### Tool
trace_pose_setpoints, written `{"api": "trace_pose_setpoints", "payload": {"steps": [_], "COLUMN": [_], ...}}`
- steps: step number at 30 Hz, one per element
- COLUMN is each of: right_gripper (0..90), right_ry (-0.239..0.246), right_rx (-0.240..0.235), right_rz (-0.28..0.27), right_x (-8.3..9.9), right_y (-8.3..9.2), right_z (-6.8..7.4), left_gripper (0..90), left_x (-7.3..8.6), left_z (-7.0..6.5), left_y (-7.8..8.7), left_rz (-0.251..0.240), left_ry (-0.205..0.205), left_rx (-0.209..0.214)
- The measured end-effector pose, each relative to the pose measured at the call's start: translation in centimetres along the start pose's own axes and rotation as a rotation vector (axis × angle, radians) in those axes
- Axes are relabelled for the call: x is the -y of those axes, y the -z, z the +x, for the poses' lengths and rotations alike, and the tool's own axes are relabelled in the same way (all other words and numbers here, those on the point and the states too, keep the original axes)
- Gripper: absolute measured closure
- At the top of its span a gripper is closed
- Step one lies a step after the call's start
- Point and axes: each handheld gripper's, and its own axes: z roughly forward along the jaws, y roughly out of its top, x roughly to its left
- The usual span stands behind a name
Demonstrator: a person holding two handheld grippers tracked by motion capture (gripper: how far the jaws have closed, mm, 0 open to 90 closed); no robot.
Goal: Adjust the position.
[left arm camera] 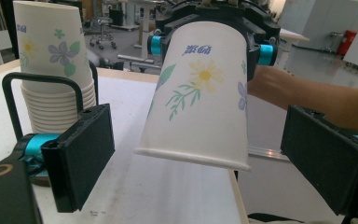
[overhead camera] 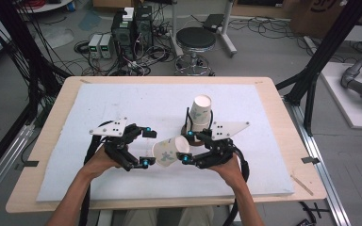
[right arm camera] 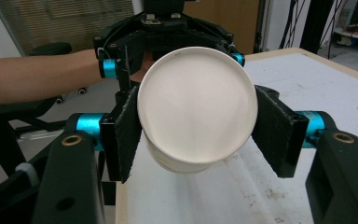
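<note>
My right gripper [overhead camera: 187, 147] is shut on a flowered white paper cup [overhead camera: 169, 151], gripping it near its base, and holds it on its side above the mat. In the right gripper view both pads press on the cup [right arm camera: 198, 116] and its round bottom faces the camera. The cup's open mouth [left arm camera: 191, 158] points toward my left gripper [overhead camera: 146, 147]. That gripper is open, one jaw on each side of the rim and clear of it. A stack of matching cups [overhead camera: 201, 112] stands upside down in a black wire holder just behind the right gripper.
A white mat [overhead camera: 122, 99] covers most of the wooden table [overhead camera: 52, 122]. Beyond the far edge stand a round stool [overhead camera: 195, 40] and electronics boxes with cables [overhead camera: 127, 33]. Black frame posts [overhead camera: 320, 61] rise at the right.
</note>
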Motion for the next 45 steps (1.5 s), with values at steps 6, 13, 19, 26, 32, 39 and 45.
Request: {"api": "trace_pose_setpoints", "payload": {"steps": [6,13,19,26,32,39,45], "right_gripper": [37.6,37.6,37.6,37.6,37.6,37.6,37.6], "right_ry": [0.005,0.006,0.014,0.018,0.018,0.017,0.015], "right_rx": [-0.001,-0.015,-0.026,-0.037,-0.042,-0.045,-0.04], "right_rz": [0.0,-0.002,-0.01,-0.016,-0.024,-0.031,-0.031], "right_x": [-0.1,-0.1,-0.3,-0.4,-0.4,-0.4,-0.4], "right_y": [0.0,0.0,0.0,-0.2,-0.2,-0.2,-0.2], "right_z": [0.0,0.2,0.1,0.0,-0.1,-0.2,-0.2], "left_gripper": [9.6,9.7,9.8,10.1,11.9,13.9,16.9], "left_x": [-0.3,-0.7,-0.7,-1.1,-1.2,-1.3,-1.1], "left_z": [-0.2,-0.4,-0.5,-0.4,-0.2,0.1,0.3], "left_y": [-0.9,-2.1,-2.8,-3.3,-3.8,-4.1,-4.3], "left_rz": [0.016,0.031,0.056,0.065,0.073,0.08,0.092], "left_ry": [-0.015,-0.035,-0.045,-0.051,-0.059,-0.063,-0.062], "left_rx": [0.008,0.033,0.033,0.033,0.03,0.027,0.035]}}
